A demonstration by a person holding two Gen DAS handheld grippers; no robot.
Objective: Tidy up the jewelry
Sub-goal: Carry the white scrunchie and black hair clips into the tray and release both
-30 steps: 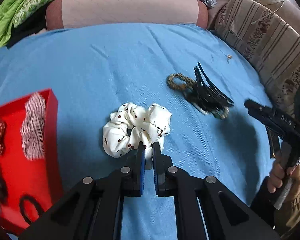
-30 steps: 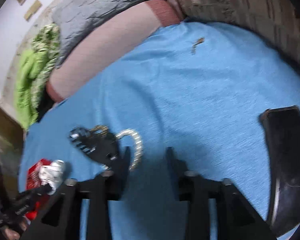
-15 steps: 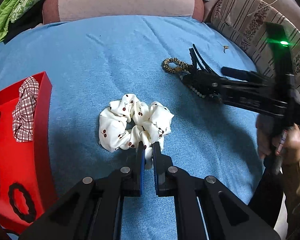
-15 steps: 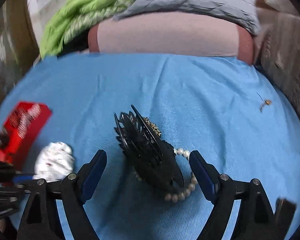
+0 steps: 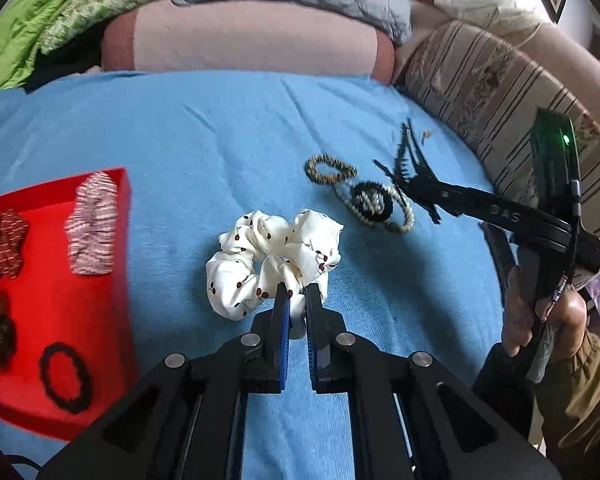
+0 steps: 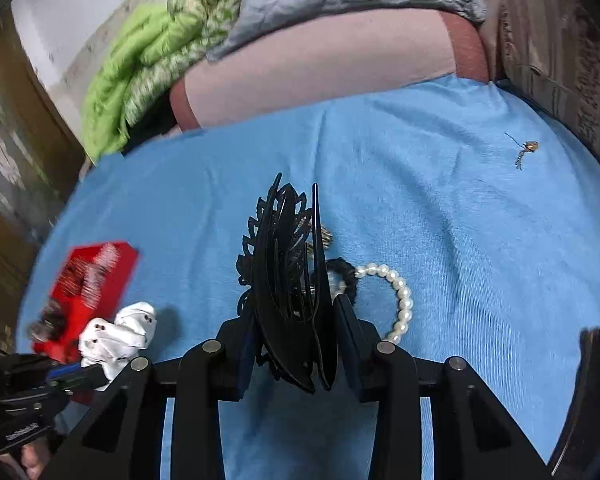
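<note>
- The left gripper (image 5: 296, 300) has its fingers nearly together, pinching a fold of the white scrunchie (image 5: 274, 260), a cream fabric one dotted with small cherry prints; the rest of it spreads out ahead of the fingertips over the blue bedsheet (image 5: 180, 140).
- The right gripper (image 6: 294, 320) has just been closing its fingers, and they now clamp the black hair claw clip (image 6: 288, 276) from both sides; the clip stands upright between them, its prongs pointing away from the camera.
- Seen from the left wrist, the same clip is held at the tip of the right gripper, above the other pieces on the sheet.
- Under and just beyond the clip lie a pearl bracelet (image 6: 400, 300) and a black hair tie (image 6: 342, 276), overlapping each other; a beaded gold-brown bracelet (image 5: 330, 170) sits just beside them.
- A small earring (image 6: 526, 150) lies alone on the sheet, well apart from that cluster, toward the striped cushion (image 5: 500, 92).
- The red tray (image 5: 52, 308) rests on the sheet to the left of the white scrunchie. Inside are a checked scrunchie (image 5: 92, 228), a dark red scrunchie (image 5: 2, 244), a black hair tie and a fuzzy dark piece at the left edge that is too blurred to name.
- A person's hand (image 5: 540, 320) in a brown sleeve grips the right gripper's handle.
</note>
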